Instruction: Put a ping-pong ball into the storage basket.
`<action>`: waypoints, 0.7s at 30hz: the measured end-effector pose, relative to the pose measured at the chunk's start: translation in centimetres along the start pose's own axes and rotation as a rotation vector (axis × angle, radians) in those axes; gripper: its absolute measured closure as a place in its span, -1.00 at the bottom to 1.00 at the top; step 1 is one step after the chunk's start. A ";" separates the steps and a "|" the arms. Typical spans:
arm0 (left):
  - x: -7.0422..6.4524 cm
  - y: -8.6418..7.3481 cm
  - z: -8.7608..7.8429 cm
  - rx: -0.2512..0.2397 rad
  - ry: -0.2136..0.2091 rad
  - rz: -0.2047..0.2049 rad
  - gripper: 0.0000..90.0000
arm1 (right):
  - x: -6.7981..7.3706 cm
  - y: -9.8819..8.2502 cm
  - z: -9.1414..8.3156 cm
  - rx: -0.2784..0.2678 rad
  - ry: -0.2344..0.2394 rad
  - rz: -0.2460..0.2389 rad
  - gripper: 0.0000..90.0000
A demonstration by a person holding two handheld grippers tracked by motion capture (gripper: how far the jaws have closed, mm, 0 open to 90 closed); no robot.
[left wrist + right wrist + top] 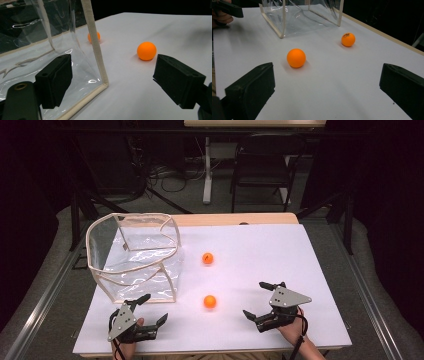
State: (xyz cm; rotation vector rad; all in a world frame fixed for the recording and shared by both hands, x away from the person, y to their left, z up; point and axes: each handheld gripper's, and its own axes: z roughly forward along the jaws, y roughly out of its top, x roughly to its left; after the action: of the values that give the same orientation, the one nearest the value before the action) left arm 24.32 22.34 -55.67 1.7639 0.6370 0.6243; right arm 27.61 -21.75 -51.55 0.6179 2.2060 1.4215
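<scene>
Honestly, nothing's bagged yet: both orange balls sit on the bench, the near ball [210, 301] toward the front edge between my tongs, the far ball [207, 258] mid-bench, beside the clear bag [134, 255] at the back-left corner. Left tongs [150, 310] and right tongs [256, 301] both gape wide, empty. Plenty of open bench on the right.

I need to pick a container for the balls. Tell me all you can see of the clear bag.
The clear bag is a see-through, glossy, creased plastic pouch with cream fabric edging. It stands open-topped on the white table at the left, its walls sagging slightly. Nothing lies inside; both orange balls rest outside, apart from it. No hand-held gripper touches it.
</scene>
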 end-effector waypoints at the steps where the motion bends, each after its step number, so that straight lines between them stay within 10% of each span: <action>1: 0.0 0.0 0.0 0.000 0.000 0.000 -0.65 | 0.0 0.1 0.2 0.004 0.002 0.004 -1.00; 21: -0.2 0.2 0.1 0.004 -0.011 0.019 -0.65 | -0.2 2.2 3.5 0.068 0.070 -0.006 -1.00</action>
State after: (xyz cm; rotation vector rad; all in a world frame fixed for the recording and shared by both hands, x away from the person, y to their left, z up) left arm 24.30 22.11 -55.53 1.7777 0.6153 0.6262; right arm 30.06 -18.56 -50.82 0.5919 2.3174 1.3895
